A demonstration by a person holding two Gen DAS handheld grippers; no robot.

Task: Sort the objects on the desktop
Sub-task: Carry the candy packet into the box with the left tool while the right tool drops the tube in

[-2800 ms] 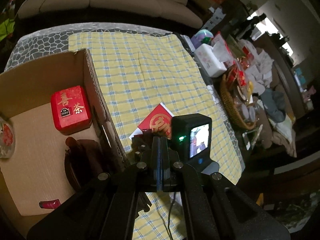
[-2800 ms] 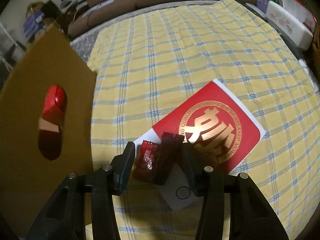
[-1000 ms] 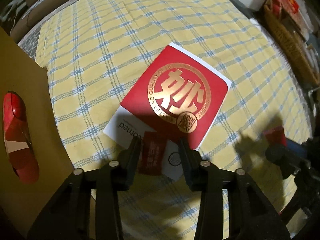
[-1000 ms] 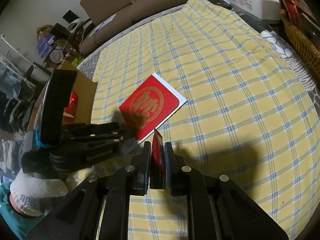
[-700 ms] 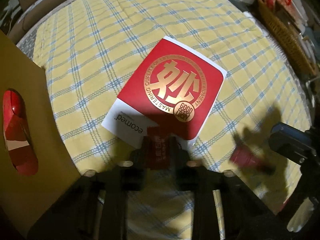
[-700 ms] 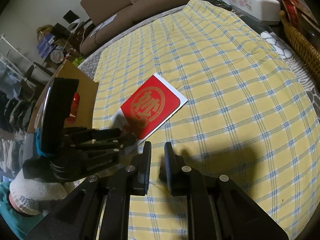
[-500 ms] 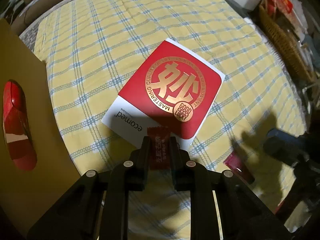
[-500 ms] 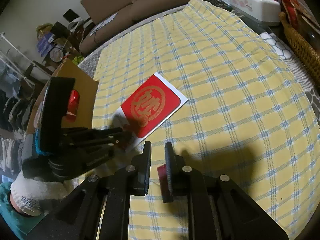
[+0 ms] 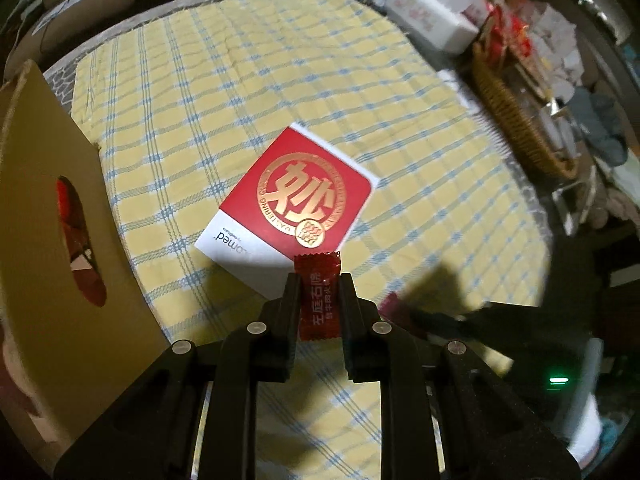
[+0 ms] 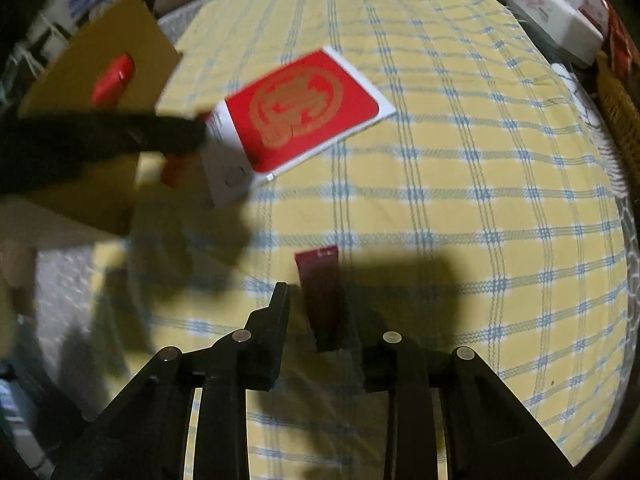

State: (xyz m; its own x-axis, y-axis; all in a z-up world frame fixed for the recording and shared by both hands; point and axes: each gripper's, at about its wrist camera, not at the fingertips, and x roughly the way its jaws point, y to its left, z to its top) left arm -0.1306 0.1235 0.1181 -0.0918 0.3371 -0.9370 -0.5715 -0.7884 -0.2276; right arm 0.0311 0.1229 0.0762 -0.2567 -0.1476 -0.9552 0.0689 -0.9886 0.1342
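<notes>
My left gripper [image 9: 319, 280] is shut on a small red candy packet [image 9: 319, 296] and holds it above the yellow checked cloth [image 9: 240, 92]. A red and white card with a gold emblem [image 9: 292, 208] lies on the cloth just beyond it. My right gripper [image 10: 314, 300] is open. A dark red packet [image 10: 321, 288] lies on the cloth between its fingers, close to the right finger [image 10: 352, 320]. The left gripper shows blurred at the left of the right wrist view [image 10: 120, 136], beside the same card [image 10: 300, 108].
A cardboard box [image 9: 44, 208] stands at the left, with a red tin seen through its handle hole [image 9: 76, 240]. A wicker basket [image 9: 516, 120] and a white tissue box [image 9: 432, 24] sit past the cloth's right edge. A sofa lies behind.
My left gripper closed on the red candy packet and lifted it off the card. My right gripper let go of the dark red packet, which now lies on the cloth, and opened.
</notes>
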